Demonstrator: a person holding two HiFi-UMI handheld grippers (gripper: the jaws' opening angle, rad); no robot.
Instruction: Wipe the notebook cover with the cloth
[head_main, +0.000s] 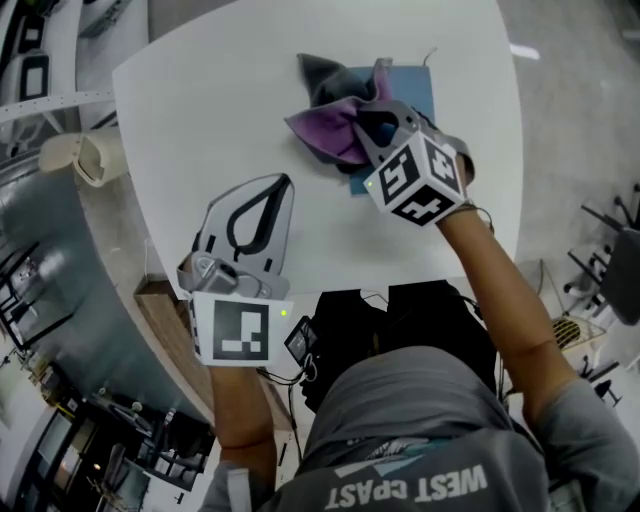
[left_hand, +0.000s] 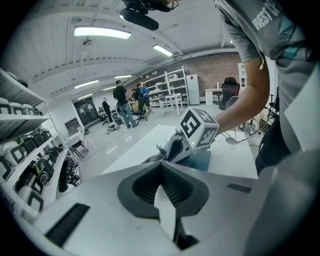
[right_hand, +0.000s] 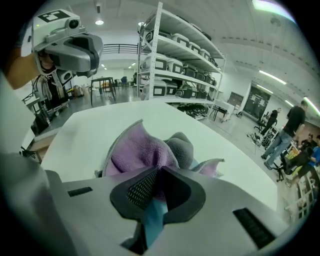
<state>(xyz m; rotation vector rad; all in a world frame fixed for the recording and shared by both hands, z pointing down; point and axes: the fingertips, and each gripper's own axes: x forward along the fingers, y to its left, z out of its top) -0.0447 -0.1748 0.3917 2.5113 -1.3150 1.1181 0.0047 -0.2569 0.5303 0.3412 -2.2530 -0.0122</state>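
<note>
Both grippers show in the head view. The right gripper (head_main: 385, 122) is over the far right part of the white table (head_main: 200, 100). Its jaws are pressed together on a bunched cloth (head_main: 335, 125), which is purple on one side and grey on the other. The cloth lies on top of a blue notebook (head_main: 415, 90) and covers most of it. Only the far right corner and a strip of edge below the cloth are visible, so I cannot tell for sure which way its long side runs. The left gripper (head_main: 283, 186) is nearer to the person and to the left, well apart from the notebook.

In the left gripper view, the two jaws meet at the tips and hold nothing. Beyond them the right gripper is over the blue cover.

In the right gripper view, the pads pinch a fold of the cloth, and the rest spreads out ahead of the jaws. Blue shows through the gap behind the pads, so the notebook is directly under this gripper.

As I judge it, the wipe belongs to the right hand, which is the nearer one. The uncovered part of the cover lies beyond its jaws and toward the person's right, so the stroke should probably go that way.
</note>
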